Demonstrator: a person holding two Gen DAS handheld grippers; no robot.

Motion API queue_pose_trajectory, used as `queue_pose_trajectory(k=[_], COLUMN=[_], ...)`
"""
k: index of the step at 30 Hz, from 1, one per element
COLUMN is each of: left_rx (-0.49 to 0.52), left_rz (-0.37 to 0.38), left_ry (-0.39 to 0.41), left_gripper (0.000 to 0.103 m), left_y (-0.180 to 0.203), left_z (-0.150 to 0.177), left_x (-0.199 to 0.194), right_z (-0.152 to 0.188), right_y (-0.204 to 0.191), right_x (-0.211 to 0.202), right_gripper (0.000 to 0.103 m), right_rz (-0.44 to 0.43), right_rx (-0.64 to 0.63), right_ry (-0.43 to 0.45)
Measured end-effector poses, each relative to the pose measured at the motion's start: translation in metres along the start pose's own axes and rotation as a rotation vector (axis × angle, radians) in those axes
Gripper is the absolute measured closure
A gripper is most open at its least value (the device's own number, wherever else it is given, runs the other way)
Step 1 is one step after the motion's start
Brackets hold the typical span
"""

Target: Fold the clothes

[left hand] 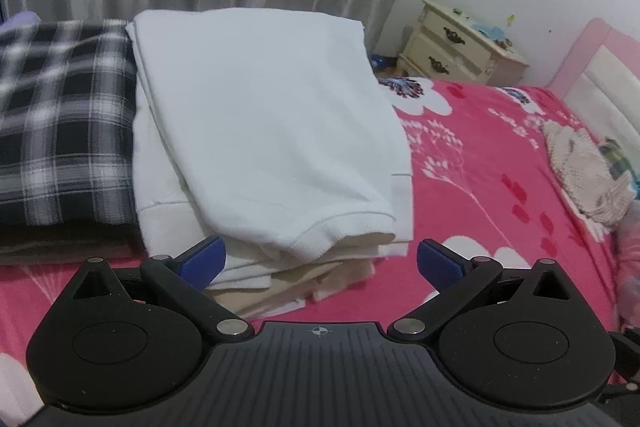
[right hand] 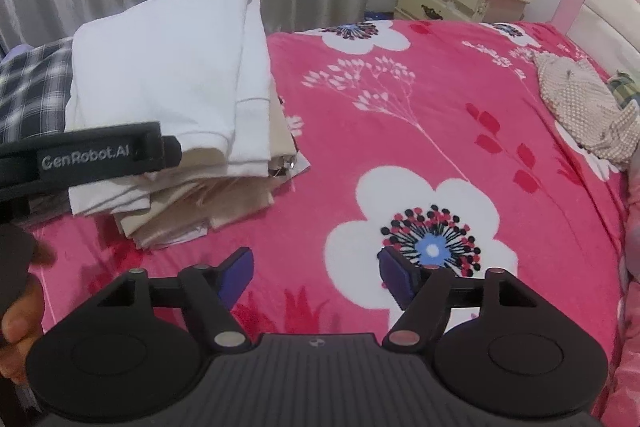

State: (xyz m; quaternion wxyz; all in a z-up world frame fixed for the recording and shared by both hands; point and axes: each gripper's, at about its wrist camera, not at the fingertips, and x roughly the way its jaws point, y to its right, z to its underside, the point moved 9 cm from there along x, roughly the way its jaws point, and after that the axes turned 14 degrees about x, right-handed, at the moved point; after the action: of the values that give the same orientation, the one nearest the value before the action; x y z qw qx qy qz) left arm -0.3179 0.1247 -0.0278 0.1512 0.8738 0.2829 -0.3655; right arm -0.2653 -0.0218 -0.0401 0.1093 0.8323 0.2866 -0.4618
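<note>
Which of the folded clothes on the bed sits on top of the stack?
The white sweatshirt, with its ribbed cuff facing the camera. Beige and cream folded pieces lie beneath it, and the black-and-white plaid garment lies beside the stack, not on it.

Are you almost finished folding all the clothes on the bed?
Nearly. Done: the white top lies folded on a stack, beside the folded checked shirt. In hand: nothing; the left gripper and right gripper are open and empty. Left: a crumpled beige garment near the headboard.

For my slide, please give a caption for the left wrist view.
Open left claw facing a folded white garment atop a clothes stack on the pink floral bed.
</note>
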Motion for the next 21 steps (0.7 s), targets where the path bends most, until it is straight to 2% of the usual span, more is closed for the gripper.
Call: queue_pose_trajectory(k=[4,6,8,21], left_rx=[-0.007,-0.027,-0.031,-0.061], left_rz=[-0.041,-0.056,-0.067,-0.103], left_ry=[-0.020,-0.027,-0.030,-0.068], left_gripper=[0.000,0.000,0.000,0.000], left_y=[-0.007,-0.013,-0.016,-0.031], left_z=[0.003,0.003,0.003,0.008], left_x=[0.004,0.006,0.007,0.005], right_z=[-0.001,-0.004,-0.005,-0.011], right_y=[-0.008,-0.016,-0.023,-0.042], right_x=[0.002,0.002,0.001,0.000], right_gripper=[0.023,0.013,0.011,0.004], right_rz=[-0.018,-0.037,-0.061,-0.055], right_rx=[-0.023,-0.038,-0.046,-0.082], right_ry=[0.006,0.018,0.028,0.051])
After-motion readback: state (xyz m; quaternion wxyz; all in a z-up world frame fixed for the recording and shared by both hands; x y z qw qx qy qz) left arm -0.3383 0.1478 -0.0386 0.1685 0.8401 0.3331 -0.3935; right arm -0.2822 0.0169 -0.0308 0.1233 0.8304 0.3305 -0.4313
